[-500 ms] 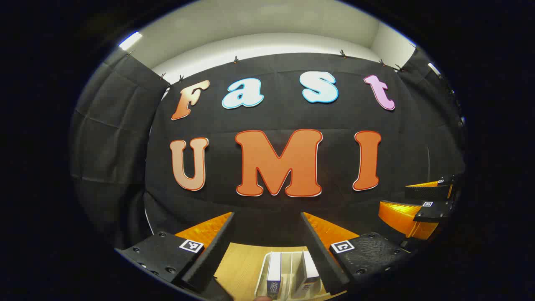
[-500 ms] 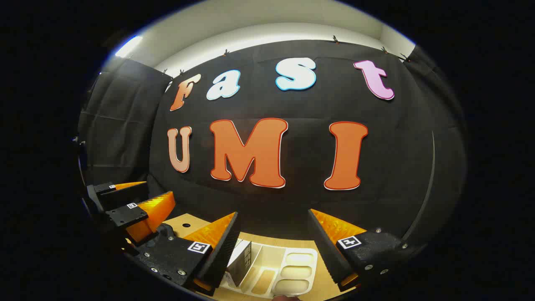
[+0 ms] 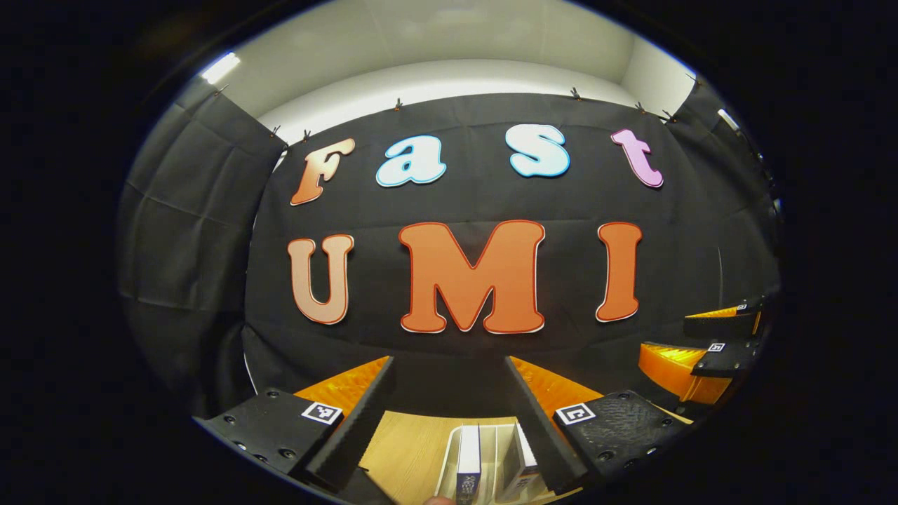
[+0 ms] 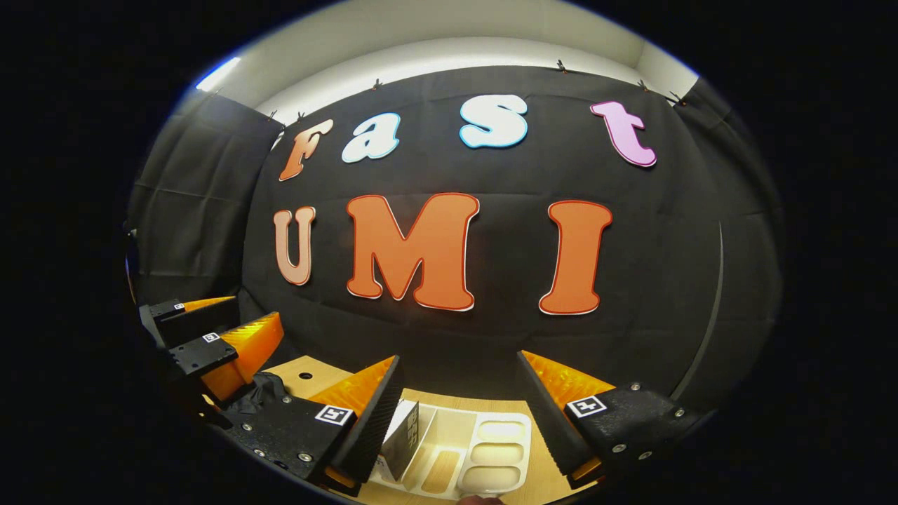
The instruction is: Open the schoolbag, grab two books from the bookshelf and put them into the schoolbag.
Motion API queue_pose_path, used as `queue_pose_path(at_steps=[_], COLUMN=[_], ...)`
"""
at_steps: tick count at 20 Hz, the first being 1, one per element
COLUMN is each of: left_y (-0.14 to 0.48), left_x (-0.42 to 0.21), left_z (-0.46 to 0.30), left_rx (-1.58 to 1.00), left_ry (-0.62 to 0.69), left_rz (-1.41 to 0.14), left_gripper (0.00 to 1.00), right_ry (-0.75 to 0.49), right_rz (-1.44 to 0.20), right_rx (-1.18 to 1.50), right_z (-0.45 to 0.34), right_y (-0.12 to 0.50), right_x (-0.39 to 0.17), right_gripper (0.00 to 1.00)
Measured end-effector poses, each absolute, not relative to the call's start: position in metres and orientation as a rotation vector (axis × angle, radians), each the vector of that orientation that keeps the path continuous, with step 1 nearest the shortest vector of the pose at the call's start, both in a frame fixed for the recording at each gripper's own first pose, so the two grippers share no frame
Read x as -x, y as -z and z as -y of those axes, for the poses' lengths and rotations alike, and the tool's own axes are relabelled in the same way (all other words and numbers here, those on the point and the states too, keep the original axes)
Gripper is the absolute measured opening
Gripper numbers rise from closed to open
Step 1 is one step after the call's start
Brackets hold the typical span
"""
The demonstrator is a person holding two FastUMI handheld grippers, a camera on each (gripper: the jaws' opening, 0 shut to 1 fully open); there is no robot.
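Low in the left gripper view, a white bookshelf [image 3: 494, 449] stands on the wooden table. Two books stand upright in its slots, one with a dark spine [image 3: 468, 463] and a paler one [image 3: 525, 459] to its right. My left gripper [image 3: 449, 361] is open above and before them, with nothing between its fingers. In the right gripper view the bookshelf [image 4: 501, 449] shows its rounded slots, and a book [image 4: 407, 436] leans at its left end. My right gripper [image 4: 457, 358] is open over it, holding nothing. The schoolbag may be the dark fabric [image 4: 261, 388] at the left; I cannot tell.
The other gripper shows open at each view's edge: the right gripper [image 3: 701, 344] in the left gripper view, the left gripper [image 4: 210, 333] in the right gripper view. The wooden table [image 4: 309, 368] has a small round hole. Black cloth walls the booth behind.
The left gripper view has tipped up slightly, so the bookshelf sits lower. The right gripper view has tipped down a little, bringing dark fabric into sight at left. Both grippers stay open.
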State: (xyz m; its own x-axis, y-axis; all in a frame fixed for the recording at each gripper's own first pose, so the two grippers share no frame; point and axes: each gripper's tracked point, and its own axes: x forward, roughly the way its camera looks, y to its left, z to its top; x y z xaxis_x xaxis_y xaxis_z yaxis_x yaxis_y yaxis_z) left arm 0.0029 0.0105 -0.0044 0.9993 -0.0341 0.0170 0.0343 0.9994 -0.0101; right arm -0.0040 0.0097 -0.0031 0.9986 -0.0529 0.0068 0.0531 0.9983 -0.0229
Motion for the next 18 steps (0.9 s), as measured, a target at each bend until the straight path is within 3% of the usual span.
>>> queue_pose_path(at_steps=[10, 18], left_y=[0.008, 0.009], left_x=[-0.018, -0.021], left_z=[-0.032, -0.047], left_rx=[0.011, -0.005], left_ry=[0.108, 0.096], left_rz=[0.020, 0.018], left_gripper=[0.94, 0.95], right_ry=[0.138, 0.165], right_rz=[0.001, -0.015], right_rx=[0.010, 0.023], right_z=[-0.032, -0.037], right_y=[-0.003, 0.000], right_x=[0.013, 0.015], right_gripper=[0.94, 0.94])
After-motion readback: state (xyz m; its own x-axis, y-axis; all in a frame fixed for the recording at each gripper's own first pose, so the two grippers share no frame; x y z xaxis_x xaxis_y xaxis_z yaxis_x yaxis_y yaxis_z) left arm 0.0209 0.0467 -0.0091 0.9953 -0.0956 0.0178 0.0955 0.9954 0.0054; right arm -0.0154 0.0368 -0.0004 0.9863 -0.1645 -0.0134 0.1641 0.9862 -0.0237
